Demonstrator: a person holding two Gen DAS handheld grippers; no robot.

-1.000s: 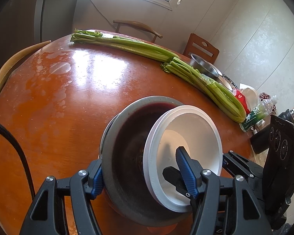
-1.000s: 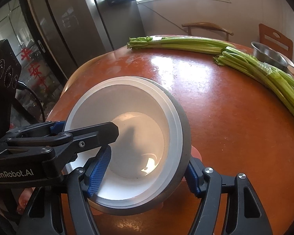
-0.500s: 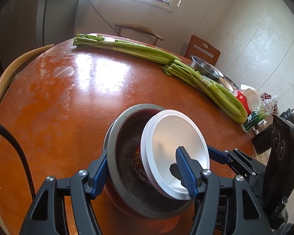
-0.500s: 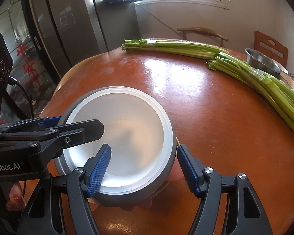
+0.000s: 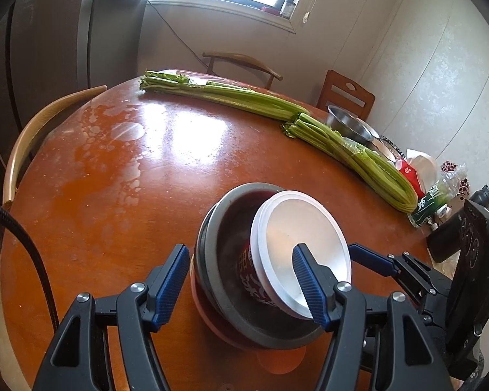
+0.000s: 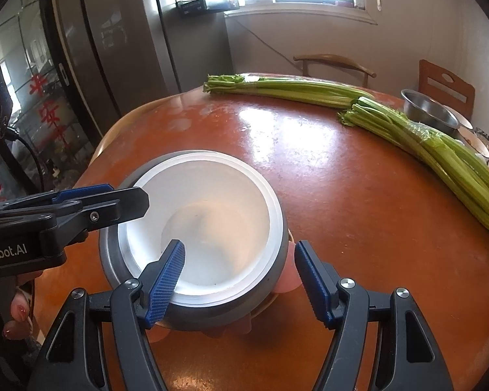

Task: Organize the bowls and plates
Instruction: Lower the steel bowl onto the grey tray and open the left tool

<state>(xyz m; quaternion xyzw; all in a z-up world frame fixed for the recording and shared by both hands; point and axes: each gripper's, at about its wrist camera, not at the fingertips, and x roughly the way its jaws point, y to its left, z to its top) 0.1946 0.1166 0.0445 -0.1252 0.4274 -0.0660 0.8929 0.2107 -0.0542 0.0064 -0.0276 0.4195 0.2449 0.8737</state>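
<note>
Two grippers close in on a stack of bowls near the front edge of the round orange-brown table (image 5: 120,195). From the left gripper (image 5: 241,280) one sees a white bowl (image 5: 301,247) with red printing on its outside, tilted inside a dark grey bowl (image 5: 221,254), which rests on a pink dish (image 5: 212,322) showing under it. This gripper's jaws straddle the grey bowl, one blue pad outside the left wall and the other over the white bowl; whether they press I cannot tell. Only the right gripper's (image 6: 239,280) view looks down into the white bowl's bare inside and shows pink patches peeping out under the grey one; its left pad sits inside the white bowl, its right pad just off the grey wall, so its grip too is unclear. It also shows the person's fingertips (image 6: 16,319) on the left handle. Both views take in two celery bunches (image 5: 348,156) across the far side and a steel bowl (image 5: 348,127) behind them; the left alone shows a green-labelled bottle (image 5: 437,198) at the right edge.
</note>
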